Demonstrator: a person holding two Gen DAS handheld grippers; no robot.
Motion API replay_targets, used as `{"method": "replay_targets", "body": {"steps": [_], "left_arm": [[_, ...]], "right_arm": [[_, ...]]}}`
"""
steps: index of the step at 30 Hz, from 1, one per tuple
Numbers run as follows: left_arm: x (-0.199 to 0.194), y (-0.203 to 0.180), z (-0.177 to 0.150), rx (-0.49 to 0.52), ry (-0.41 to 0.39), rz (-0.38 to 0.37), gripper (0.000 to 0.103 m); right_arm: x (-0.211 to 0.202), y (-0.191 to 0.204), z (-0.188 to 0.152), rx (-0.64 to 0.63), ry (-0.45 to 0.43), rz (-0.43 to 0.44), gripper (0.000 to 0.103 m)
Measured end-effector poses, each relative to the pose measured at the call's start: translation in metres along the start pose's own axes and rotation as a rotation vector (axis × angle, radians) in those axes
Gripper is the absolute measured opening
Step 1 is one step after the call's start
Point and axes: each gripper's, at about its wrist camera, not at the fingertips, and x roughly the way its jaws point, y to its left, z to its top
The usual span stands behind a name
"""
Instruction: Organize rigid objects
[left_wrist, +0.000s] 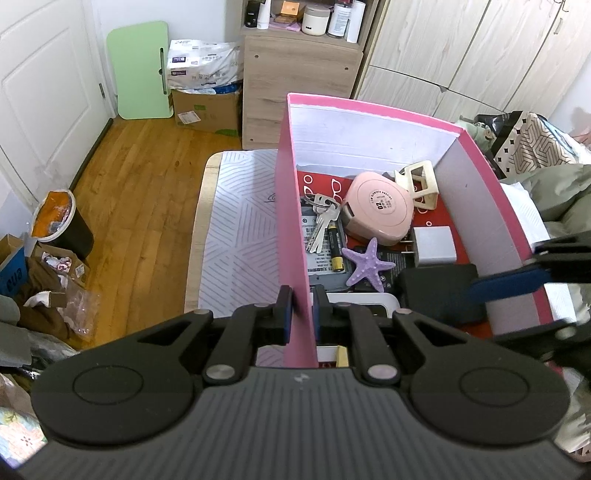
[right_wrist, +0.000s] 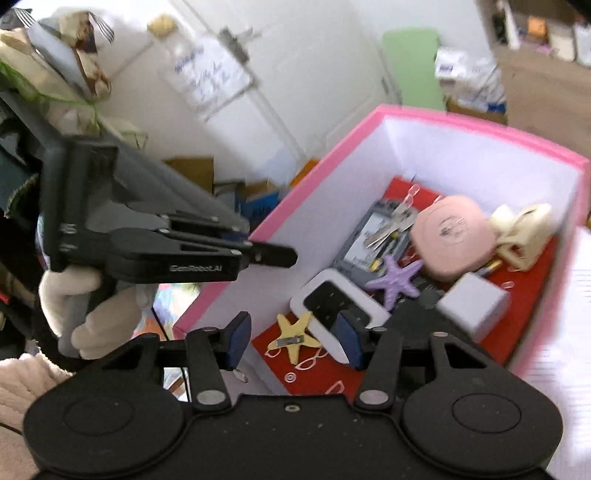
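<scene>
Right hand-held gripper (right_wrist: 293, 341) hangs with jaws apart over pink cardboard box (right_wrist: 314, 177), nothing gripped. Inside: yellow starfish clip (right_wrist: 295, 338), purple plastic starfish (right_wrist: 395, 282), round pink case (right_wrist: 452, 243). Left hand-held gripper (right_wrist: 277, 254) pinches the box wall, gloved hand (right_wrist: 79, 310) holding it.

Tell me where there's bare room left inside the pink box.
Inside the pink cardboard box, bare red floor shows at the near corner, beside the yellow starfish clip. The middle is crowded: white remote, purple starfish, round pink case.
</scene>
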Motion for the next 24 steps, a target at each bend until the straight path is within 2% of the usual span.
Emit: {"method": "replay_targets", "body": {"steps": [4,7,11,15,16,17,18,19,20,21,22,24], "left_arm": [[0.0,-0.001,0.0,-0.001,0.0,0.01,0.01],[-0.001,-0.003,-0.001,-0.004,0.007,0.02,0.01],[-0.008,-0.011,-0.005,0.009,0.002,0.045,0.01],[-0.023,-0.02,-0.012,0.027,-0.001,0.063,0.013],[-0.027,-0.022,-0.013,0.033,0.003,0.068,0.015],[-0.031,-0.025,-0.014,0.04,0.012,0.066,0.025],[-0.036,-0.027,-0.015,0.039,0.019,0.052,0.039],[-0.041,-0.03,-0.016,0.035,0.024,0.039,0.045],[-0.047,-0.034,-0.018,0.038,0.022,0.028,0.053],[-0.052,-0.038,-0.02,0.049,0.012,0.024,0.054],[-0.059,-0.044,-0.022,0.065,-0.003,0.028,0.055],[-0.069,-0.052,-0.025,0.082,-0.025,0.038,0.067]], "right_arm": [[-0.031,0.005,-0.02,-0.029,-0.13,-0.096,0.058],[-0.045,0.006,-0.035,-0.028,-0.196,-0.156,0.058],[-0.056,0.013,-0.045,-0.053,-0.253,-0.254,0.059],[-0.064,0.014,-0.055,-0.051,-0.291,-0.329,0.065],[-0.065,0.013,-0.057,-0.036,-0.294,-0.335,0.066],[-0.067,0.011,-0.057,-0.019,-0.296,-0.339,0.07],[-0.07,0.009,-0.057,0.005,-0.298,-0.348,0.075],[-0.073,0.008,-0.056,0.028,-0.296,-0.364,0.078],[-0.075,0.007,-0.056,0.052,-0.29,-0.386,0.089],[-0.078,0.005,-0.054,0.081,-0.29,-0.416,0.097],[-0.082,0.004,-0.054,0.105,-0.301,-0.444,0.098],[-0.09,0.002,-0.054,0.13,-0.322,-0.479,0.098]]}}
